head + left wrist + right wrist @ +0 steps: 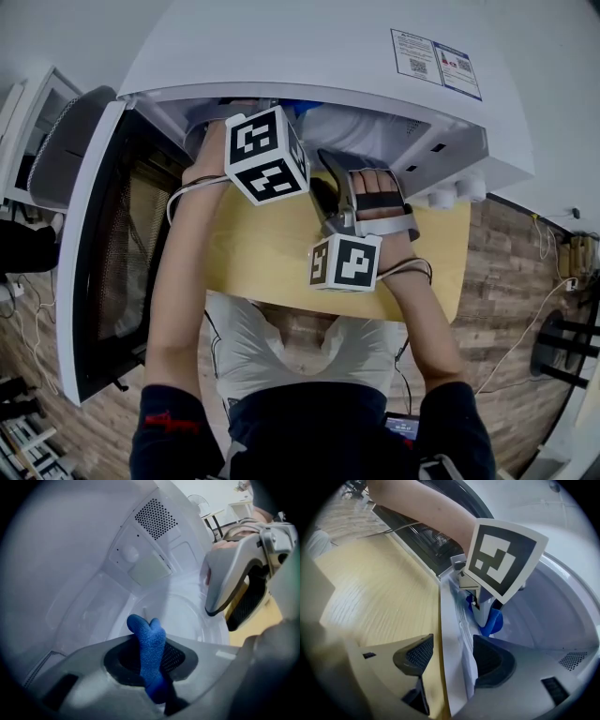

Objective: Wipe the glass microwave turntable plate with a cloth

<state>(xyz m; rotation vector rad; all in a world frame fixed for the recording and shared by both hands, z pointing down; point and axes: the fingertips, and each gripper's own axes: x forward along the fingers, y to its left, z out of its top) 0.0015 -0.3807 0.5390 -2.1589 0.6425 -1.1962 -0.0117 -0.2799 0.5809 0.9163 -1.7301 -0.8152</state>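
Inside white microwave oven [309, 56]: left gripper [151, 665] clamped on blue knitted cloth [147, 632], over round clear glass turntable plate [187, 616] on cavity floor. At oven's front sill: right gripper [450, 660], jaws wide apart astride it.

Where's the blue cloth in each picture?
Head view: blue cloth, small patch top centre, inside the microwave.
Left gripper view: blue cloth bottom centre, pinched by the left gripper.
Right gripper view: blue cloth right of centre, under the marker cube.
Shared landmark: the white microwave.
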